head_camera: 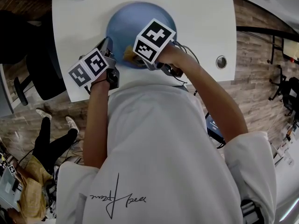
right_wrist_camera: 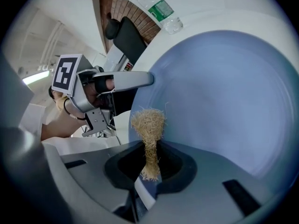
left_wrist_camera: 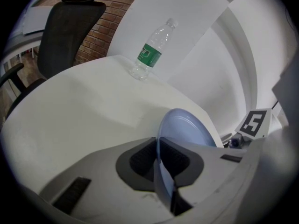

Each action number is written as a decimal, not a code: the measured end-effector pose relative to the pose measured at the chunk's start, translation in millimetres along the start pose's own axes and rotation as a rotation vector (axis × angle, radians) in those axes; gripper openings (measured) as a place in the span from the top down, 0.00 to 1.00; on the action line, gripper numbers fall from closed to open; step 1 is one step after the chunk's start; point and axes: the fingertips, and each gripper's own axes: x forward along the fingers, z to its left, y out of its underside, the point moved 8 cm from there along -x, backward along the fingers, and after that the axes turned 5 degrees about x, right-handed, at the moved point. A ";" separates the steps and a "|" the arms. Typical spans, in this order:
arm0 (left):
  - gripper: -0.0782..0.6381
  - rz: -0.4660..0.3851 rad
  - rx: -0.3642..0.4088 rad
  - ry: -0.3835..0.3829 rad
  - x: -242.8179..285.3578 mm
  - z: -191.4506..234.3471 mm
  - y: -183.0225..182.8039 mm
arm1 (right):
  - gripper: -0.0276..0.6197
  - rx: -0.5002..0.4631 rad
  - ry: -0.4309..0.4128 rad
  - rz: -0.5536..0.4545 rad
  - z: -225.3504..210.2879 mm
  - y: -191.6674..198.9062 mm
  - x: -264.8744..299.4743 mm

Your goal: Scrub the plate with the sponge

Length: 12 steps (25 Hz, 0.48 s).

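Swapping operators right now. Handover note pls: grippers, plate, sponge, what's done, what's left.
Left gripper: shut on the plate rim, steadying it at the table.
Right gripper: shut on the sponge, with its tuft at the plate's face, near the rim the left gripper holds.
Done: both things gripped. How much is scrubbed cannot be told.
Left: probably scrub across the rest of the face.

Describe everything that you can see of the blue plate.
The plate is round, pale blue and smooth, with a shallow well and a low raised rim. It looks like plastic or glazed ware and shows no marks. It is over the white table, near the person. The left gripper is closed on its rim. The straw-coloured sponge, held in the right gripper, seems to touch its face near that rim.
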 end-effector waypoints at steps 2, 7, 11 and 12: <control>0.85 -0.007 0.016 -0.015 -2.5 -2.6 1.1 | 0.89 -0.029 0.005 -0.026 0.9 1.1 -3.2; 0.74 -0.034 0.073 -0.029 -9.0 -5.7 -1.4 | 0.89 -0.132 0.059 -0.104 -1.8 4.3 -15.9; 0.73 -0.049 0.101 -0.036 -17.9 -7.1 -5.0 | 0.89 -0.143 0.053 -0.182 -1.5 9.3 -32.0; 0.73 -0.051 0.103 -0.036 -20.3 -7.3 -5.3 | 0.89 -0.155 0.053 -0.208 -0.7 10.7 -37.0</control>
